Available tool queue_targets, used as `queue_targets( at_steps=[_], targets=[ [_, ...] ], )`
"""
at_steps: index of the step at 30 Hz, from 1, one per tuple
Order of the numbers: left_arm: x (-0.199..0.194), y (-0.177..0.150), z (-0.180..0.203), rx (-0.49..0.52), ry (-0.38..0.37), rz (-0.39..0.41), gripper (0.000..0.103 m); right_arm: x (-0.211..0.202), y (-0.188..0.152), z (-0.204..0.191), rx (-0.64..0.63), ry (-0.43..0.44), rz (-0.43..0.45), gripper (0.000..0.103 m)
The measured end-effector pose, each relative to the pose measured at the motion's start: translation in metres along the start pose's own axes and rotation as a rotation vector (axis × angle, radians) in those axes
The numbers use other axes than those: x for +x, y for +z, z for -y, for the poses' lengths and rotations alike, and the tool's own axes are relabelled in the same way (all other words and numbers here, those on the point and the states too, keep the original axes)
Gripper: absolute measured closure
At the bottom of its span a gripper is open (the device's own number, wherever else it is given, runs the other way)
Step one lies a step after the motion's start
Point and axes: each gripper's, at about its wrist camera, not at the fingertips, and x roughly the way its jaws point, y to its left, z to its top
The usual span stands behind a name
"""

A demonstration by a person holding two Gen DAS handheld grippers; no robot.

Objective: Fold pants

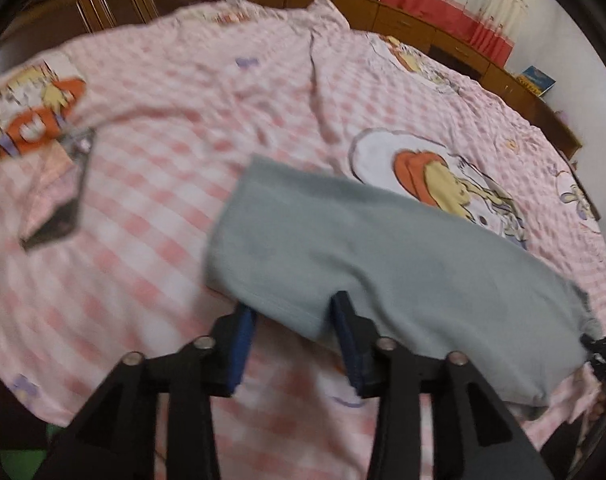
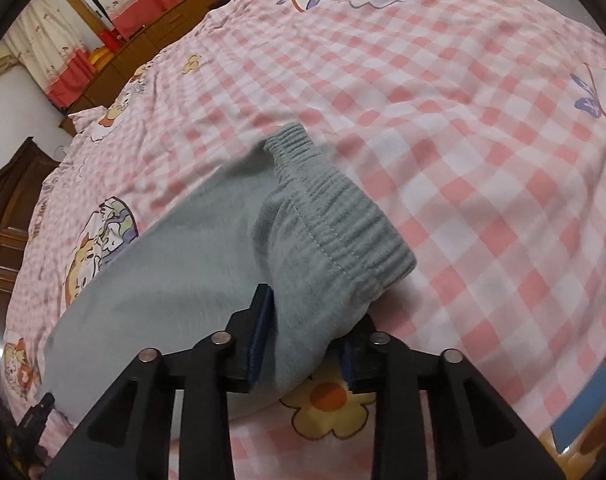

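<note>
A bedroom, with wooden cabinets and red-trimmed curtains along the far wall, and a bed under a pink checked sheet [image 1: 151, 168] printed with cartoon figures; on it, toward the near edge, lie the grey pants [image 1: 363, 256], already doubled into a long band. In the left wrist view the band runs from a far-left end to the near right; in the right wrist view its ribbed waistband [image 2: 343, 216] sits at the right end, just ahead of the fingers.

The left gripper [image 1: 291, 320] has its blue pads parted around a near corner of the cloth, with a gap showing on the left pad's side, so it looks released; the right gripper [image 2: 307, 332] straddles a thick bunch below the waistband, the left pad against the fabric, the right pad mostly hidden, so I cannot tell whether it pinches.

Each hand stands at one end of the long axis; a further fold would probably carry one end across to the other.
</note>
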Motion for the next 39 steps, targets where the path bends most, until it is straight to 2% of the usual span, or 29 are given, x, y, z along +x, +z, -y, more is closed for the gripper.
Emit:
queue_targets(
  at_steps=[5,6,8,12,14,18,20,22,24,27,28,29,30,31,33,34,36,39],
  targets=[
    [0.0,0.011,-0.022,-0.003,0.025,0.0,0.06,-0.037,-0.006,-0.026,-0.15,-0.156,0.089,0.064],
    [0.002,0.017,-0.026,0.003,0.006,-0.004,0.06,-0.045,-0.011,-0.039,-0.213,-0.213,0.113,0.063],
    [0.005,0.025,-0.033,0.004,-0.007,-0.008,0.06,-0.055,-0.019,-0.061,-0.305,-0.241,0.136,0.062],
    [0.024,0.046,-0.042,0.011,-0.042,-0.044,0.059,-0.061,-0.038,-0.107,-0.408,-0.165,0.122,0.061],
    [0.037,0.054,-0.046,0.002,-0.069,-0.082,0.059,-0.053,-0.047,-0.128,-0.433,-0.095,0.088,0.061],
    [0.051,0.056,-0.042,0.032,-0.113,-0.119,0.059,-0.032,-0.069,-0.157,-0.486,-0.048,0.037,0.061],
    [0.055,0.055,-0.035,0.066,-0.131,-0.124,0.052,-0.022,-0.078,-0.166,-0.487,-0.021,0.013,0.061],
    [0.059,0.054,-0.029,0.096,-0.119,-0.126,0.048,-0.012,-0.085,-0.173,-0.484,0.006,-0.015,0.061],
    [0.061,0.054,-0.027,0.116,-0.075,-0.105,0.046,-0.005,-0.093,-0.179,-0.494,0.018,-0.035,0.061],
    [0.069,0.057,-0.029,0.092,-0.068,-0.095,0.04,0.003,-0.099,-0.183,-0.508,0.027,-0.051,0.061],
    [0.073,0.058,-0.029,0.075,-0.097,-0.113,0.043,0.005,-0.1,-0.184,-0.509,0.028,-0.055,0.061],
    [0.075,0.059,-0.028,0.059,-0.135,-0.139,0.081,0.007,-0.101,-0.184,-0.508,0.028,-0.058,0.061],
    [0.073,0.059,-0.026,0.052,-0.179,-0.145,0.096,0.007,-0.101,-0.183,-0.506,0.029,-0.061,0.061],
    [0.064,0.06,-0.023,0.055,-0.213,-0.119,0.097,0.008,-0.102,-0.183,-0.503,0.031,-0.063,0.061],
    [0.032,0.065,-0.009,0.148,-0.166,0.018,0.097,0.008,-0.104,-0.183,-0.5,0.047,-0.063,0.061],
    [0.025,0.067,-0.005,0.172,-0.16,0.043,0.096,0.008,-0.105,-0.183,-0.5,0.057,-0.061,0.061],
    [0.021,0.076,-0.001,0.213,-0.141,0.039,0.096,0.01,-0.105,-0.184,-0.503,0.066,-0.063,0.061],
    [0.037,0.082,-0.001,0.243,-0.103,-0.008,0.096,0.013,-0.109,-0.185,-0.506,0.077,-0.072,0.061]
  ],
)
